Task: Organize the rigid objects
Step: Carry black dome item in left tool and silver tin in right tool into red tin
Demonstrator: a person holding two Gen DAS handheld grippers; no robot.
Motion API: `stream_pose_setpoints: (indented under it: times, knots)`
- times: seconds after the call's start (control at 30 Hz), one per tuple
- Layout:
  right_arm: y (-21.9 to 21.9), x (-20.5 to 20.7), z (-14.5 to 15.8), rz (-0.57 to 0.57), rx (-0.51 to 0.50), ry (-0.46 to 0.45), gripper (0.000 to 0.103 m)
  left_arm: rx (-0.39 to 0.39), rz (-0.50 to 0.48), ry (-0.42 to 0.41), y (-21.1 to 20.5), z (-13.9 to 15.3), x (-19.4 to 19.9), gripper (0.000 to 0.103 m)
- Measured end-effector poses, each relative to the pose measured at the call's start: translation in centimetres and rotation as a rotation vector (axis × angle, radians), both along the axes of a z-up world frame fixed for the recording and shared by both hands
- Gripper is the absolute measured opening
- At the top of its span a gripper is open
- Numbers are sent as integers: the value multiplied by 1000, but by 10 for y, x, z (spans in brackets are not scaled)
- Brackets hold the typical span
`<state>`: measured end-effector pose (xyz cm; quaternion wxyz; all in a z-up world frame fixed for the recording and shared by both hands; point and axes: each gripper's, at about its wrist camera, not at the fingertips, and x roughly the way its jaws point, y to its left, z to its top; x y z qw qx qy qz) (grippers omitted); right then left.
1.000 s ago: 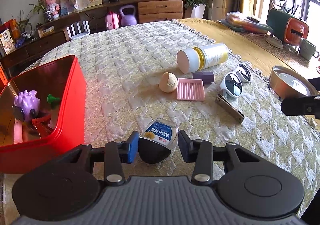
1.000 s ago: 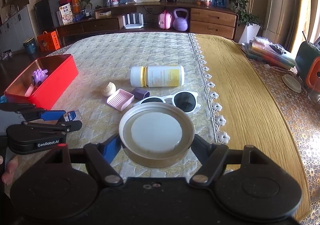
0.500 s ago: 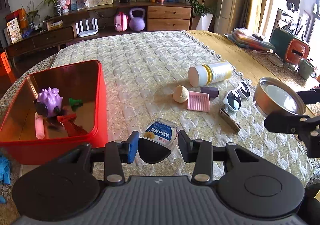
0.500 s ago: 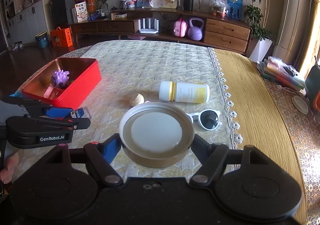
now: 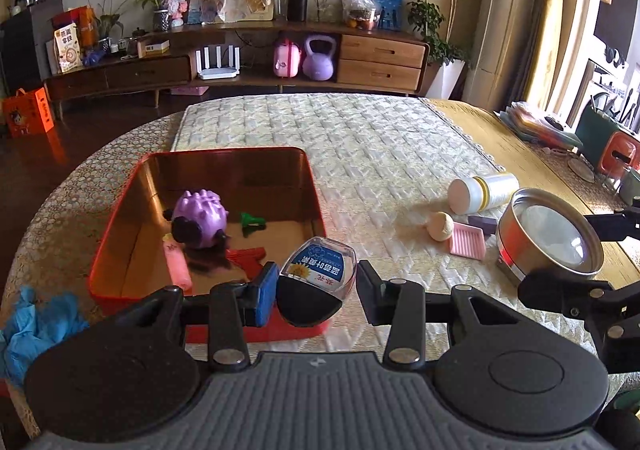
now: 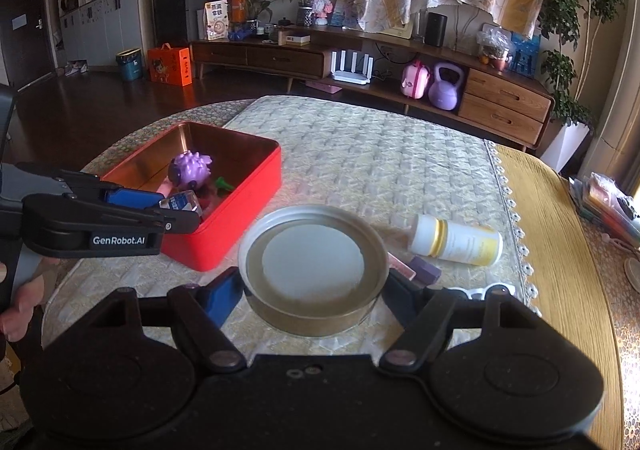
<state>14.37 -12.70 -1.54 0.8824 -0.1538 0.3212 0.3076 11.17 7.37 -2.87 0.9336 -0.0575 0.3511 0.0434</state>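
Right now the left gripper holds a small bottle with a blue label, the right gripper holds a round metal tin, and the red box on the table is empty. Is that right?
Not quite. The red box is not empty: the left wrist view shows a purple spiky toy and other small things inside. The left gripper does hold the small bottle, and the right gripper the round metal tin.

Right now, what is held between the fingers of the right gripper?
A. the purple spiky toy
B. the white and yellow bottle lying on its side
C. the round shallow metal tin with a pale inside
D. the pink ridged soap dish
C: in the right wrist view the right gripper has its fingers pressed on both sides of the round shallow metal tin, lifted above the tablecloth.
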Motion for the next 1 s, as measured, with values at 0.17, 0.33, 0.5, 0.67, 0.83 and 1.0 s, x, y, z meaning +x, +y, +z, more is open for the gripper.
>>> stream_pose_setpoints:
  times: [0.17, 0.33, 0.5, 0.67, 0.83, 1.0]
  knots:
    - [31, -1, -2, 52, -27, -11, 75, 5, 38, -4, 32, 1, -4, 41]
    - [58, 3, -8, 89, -41, -4, 75, 6, 82, 9, 61, -4, -4, 41]
    - [81, 13, -15, 106, -51, -1, 75, 5, 113, 28, 83, -10, 1, 41]
    - [108, 26, -19, 127, -62, -6, 75, 14, 133, 40, 98, -13, 13, 41]
    - [133, 35, -26, 172, -88, -10, 75, 20, 121, 76, 107, -19, 30, 41]
    - [154, 45, -38, 192, -125, -4, 75, 39, 112, 92, 110, -23, 46, 41]
